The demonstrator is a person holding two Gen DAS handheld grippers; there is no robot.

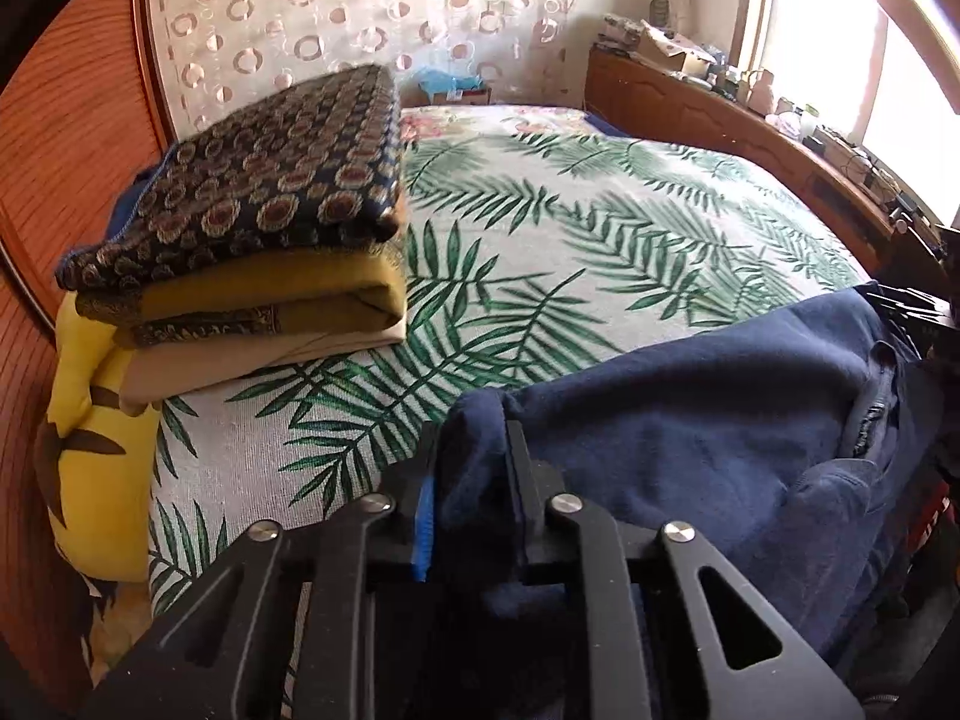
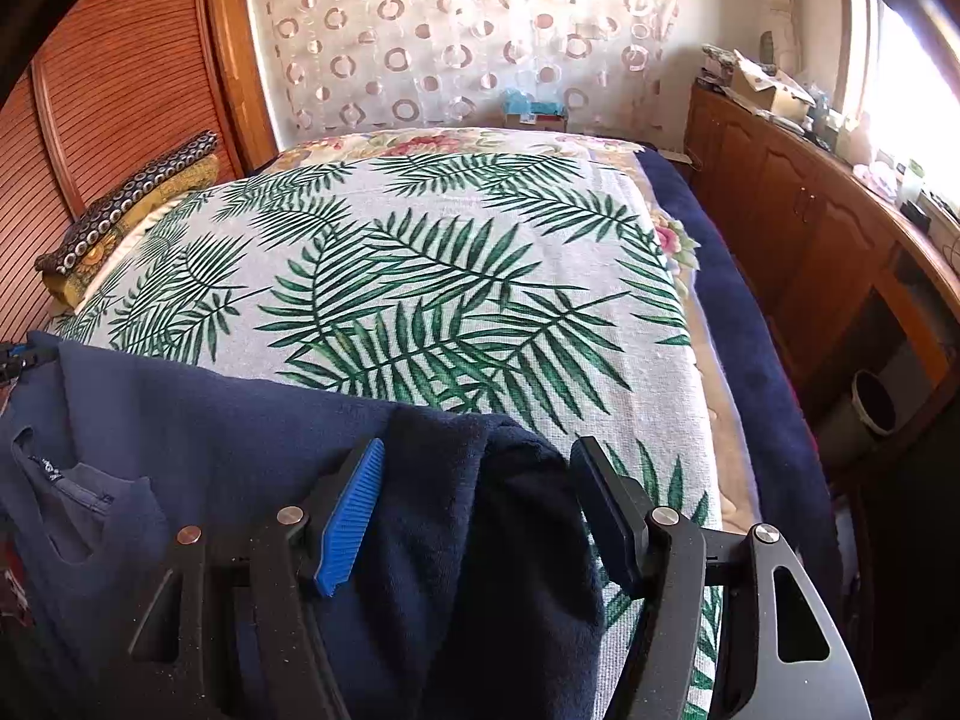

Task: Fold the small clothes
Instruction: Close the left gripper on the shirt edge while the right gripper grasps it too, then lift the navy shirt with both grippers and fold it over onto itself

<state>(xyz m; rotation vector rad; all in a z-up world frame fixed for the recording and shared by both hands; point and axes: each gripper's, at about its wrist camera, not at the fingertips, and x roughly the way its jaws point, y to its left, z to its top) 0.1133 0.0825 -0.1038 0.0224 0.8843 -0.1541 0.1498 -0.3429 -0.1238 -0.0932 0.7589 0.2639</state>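
Note:
A navy blue sweatshirt (image 1: 690, 396) lies at the near edge of the bed on a white cover with green palm leaves (image 1: 600, 228). My left gripper (image 1: 471, 438) is shut on a bunched fold of its left side. In the right wrist view the sweatshirt (image 2: 198, 420) shows its neck opening and label at the left. My right gripper (image 2: 480, 480) is open, its jaws standing wide on either side of a raised fold of the right side; the fingers (image 2: 351, 516) do not press it.
A stack of folded cloths (image 1: 252, 228), patterned dark on top and mustard below, sits at the bed's left on a yellow pillow (image 1: 90, 450). A wooden sideboard (image 2: 810, 228) with clutter runs along the right by the window. A wooden wardrobe (image 2: 120, 60) stands at the left.

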